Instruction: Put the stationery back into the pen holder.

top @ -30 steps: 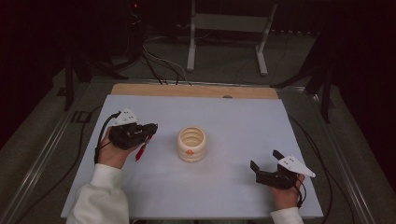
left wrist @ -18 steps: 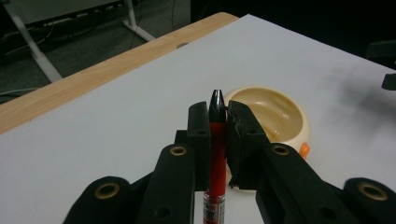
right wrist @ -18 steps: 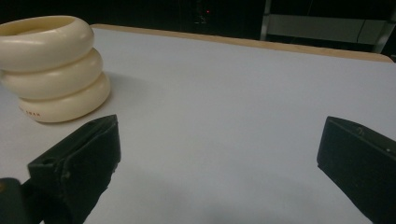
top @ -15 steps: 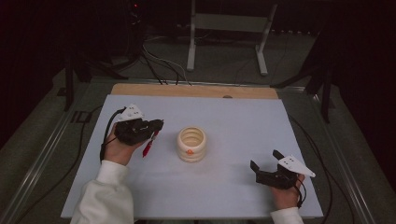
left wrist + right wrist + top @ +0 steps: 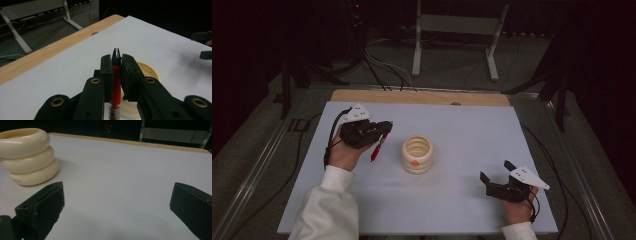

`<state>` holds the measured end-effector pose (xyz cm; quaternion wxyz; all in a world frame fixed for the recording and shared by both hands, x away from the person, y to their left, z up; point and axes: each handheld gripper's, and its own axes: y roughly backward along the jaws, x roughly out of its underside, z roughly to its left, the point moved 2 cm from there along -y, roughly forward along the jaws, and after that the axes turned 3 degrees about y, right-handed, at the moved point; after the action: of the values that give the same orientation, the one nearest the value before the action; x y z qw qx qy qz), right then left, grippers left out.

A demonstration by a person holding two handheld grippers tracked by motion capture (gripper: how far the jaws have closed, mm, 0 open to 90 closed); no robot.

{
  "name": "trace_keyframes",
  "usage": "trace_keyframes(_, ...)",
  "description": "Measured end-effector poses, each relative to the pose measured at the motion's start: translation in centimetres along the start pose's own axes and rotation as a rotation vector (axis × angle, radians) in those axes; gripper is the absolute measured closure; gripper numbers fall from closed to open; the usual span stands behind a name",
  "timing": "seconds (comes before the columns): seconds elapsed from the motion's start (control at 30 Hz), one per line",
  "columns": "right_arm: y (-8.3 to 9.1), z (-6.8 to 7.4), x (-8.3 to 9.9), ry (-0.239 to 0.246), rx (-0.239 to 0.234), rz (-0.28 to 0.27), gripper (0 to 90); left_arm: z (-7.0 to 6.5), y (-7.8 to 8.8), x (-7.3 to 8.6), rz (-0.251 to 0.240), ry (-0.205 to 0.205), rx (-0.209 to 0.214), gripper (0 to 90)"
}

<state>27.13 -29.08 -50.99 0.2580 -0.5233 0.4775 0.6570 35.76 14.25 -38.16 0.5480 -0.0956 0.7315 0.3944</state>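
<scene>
- Left gripper (image 5: 384,131) is clamped tight on a red pen (image 5: 377,148), jaws closed right down on the barrel.
- From the high view the pen hangs tilted below the jaws, its lower end pointing toward the near left, above the worktop (image 5: 462,130) and just left of the cup (image 5: 417,154).
- The left gripper view brings it close: the pen (image 5: 115,82) runs straight up between the two black pads, its dark cone tip poking out past the jaw ends, and a clear section with red print shows at the bottom edge.
- Same view shows the cup's (image 5: 147,72) cream rim peeking out behind the right-hand jaw, and the far wooden strip (image 5: 50,53) along the worktop edge.
- Right gripper (image 5: 495,171) sits at the near right, jaws spread wide, nothing between them, well apart from the cup.
- The right gripper view confirms it: its two black jaws stand far apart over bare pale surface, and the cup (image 5: 27,157) stands to the far left.
- That view gives the cup's shape best: three stacked rounded rings, smooth and glossy cream, with tiny red lettering low on the bottom ring.
- The high view adds a small orange mark on the cup's near side.
- The worktop is a matt pale sheet; the grippers are black with brass-coloured rivets.
</scene>
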Motion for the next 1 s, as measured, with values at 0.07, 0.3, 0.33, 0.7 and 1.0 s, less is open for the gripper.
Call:
trace_keyframes(0.07,0.0,0.0,0.0,0.001,0.001,-0.001,0.0,0.0,-0.1,-0.3,-0.008,0.002,0.003,81.2)
trace_keyframes(0.3,0.0,-0.1,0.0,-0.002,0.000,0.001,0.0,-0.1,-0.4,-1.2,-0.027,0.001,0.011,81.1)
trace_keyframes(0.33,0.0,-0.1,0.0,-0.001,0.001,0.001,0.0,-0.1,-0.5,-1.3,-0.033,0.005,0.014,81.1)
trace_keyframes(0.7,0.0,-0.1,0.0,-0.001,0.003,0.000,0.0,-0.4,-1.4,-2.8,-0.070,0.017,0.031,81.1)
trace_keyframes(1.0,0.0,-0.1,0.0,-0.001,0.003,0.001,0.0,-1.1,-2.2,-3.6,-0.096,0.020,0.069,81.1)
